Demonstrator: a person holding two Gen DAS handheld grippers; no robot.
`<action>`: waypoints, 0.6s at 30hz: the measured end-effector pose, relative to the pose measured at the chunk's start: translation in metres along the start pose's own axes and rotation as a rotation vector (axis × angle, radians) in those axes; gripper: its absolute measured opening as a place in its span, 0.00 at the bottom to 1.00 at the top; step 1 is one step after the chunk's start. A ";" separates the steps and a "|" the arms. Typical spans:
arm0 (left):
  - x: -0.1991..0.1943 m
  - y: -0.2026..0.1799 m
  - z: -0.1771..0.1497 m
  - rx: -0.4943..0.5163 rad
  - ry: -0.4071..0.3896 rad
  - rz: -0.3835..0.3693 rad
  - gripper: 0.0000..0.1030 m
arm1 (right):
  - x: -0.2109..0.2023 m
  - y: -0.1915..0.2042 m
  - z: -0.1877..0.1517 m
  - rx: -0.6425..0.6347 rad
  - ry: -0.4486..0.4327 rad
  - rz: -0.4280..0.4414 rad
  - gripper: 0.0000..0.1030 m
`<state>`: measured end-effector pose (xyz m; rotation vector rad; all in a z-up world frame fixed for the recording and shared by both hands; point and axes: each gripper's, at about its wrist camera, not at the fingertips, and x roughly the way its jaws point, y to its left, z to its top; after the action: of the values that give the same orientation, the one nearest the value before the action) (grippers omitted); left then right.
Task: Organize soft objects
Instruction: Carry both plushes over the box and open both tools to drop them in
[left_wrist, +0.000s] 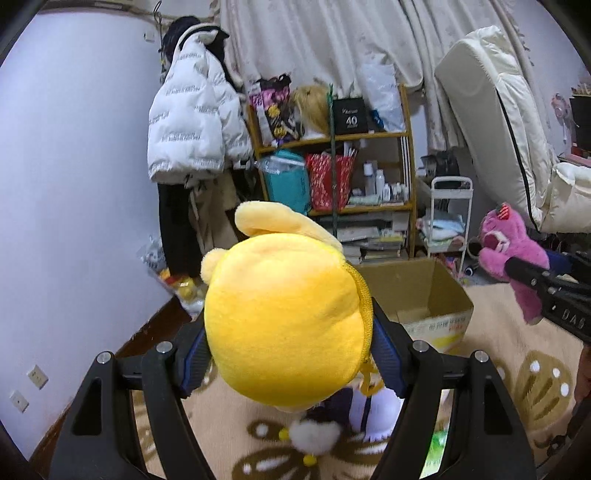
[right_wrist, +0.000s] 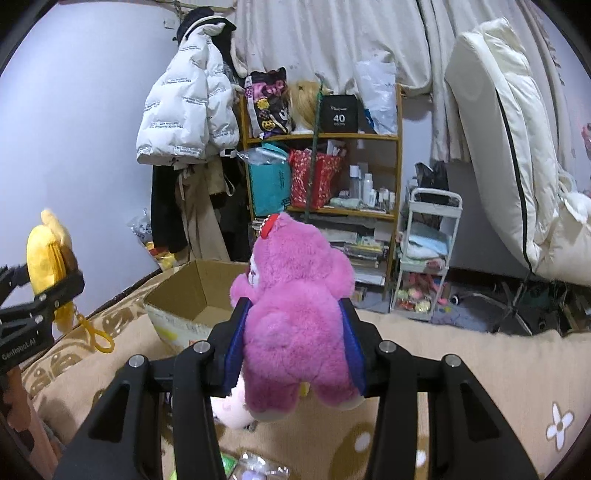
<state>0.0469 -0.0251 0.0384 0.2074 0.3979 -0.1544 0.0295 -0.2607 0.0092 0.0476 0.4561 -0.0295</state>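
Cardboard box (right_wrist: 192, 295) mouth open, unobstructed above (flaps down); wooden shelf (right_wrist: 321, 147) and hanging coats (right_wrist: 184, 110) crowd behind.

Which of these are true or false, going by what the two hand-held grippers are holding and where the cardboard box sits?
1. The left hand-held gripper clamps a yellow plush. True.
2. The right hand-held gripper holds a blue toy. False: it grips a pink plush bear.
3. The cardboard box is open on top. True.
4. The box sits on the wooden shelf. False: it rests on the patterned beige blanket.
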 end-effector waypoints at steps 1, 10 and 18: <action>0.002 0.000 0.003 0.003 -0.009 -0.003 0.72 | 0.003 0.002 0.002 -0.005 -0.006 0.002 0.48; 0.034 -0.003 0.025 0.008 -0.046 -0.016 0.72 | 0.032 0.016 0.017 -0.043 -0.037 0.042 0.48; 0.067 0.001 0.030 -0.028 -0.062 -0.051 0.72 | 0.068 0.013 0.014 -0.072 -0.019 0.037 0.48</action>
<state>0.1189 -0.0378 0.0389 0.1644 0.3433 -0.2050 0.0970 -0.2498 -0.0074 -0.0151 0.4372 0.0225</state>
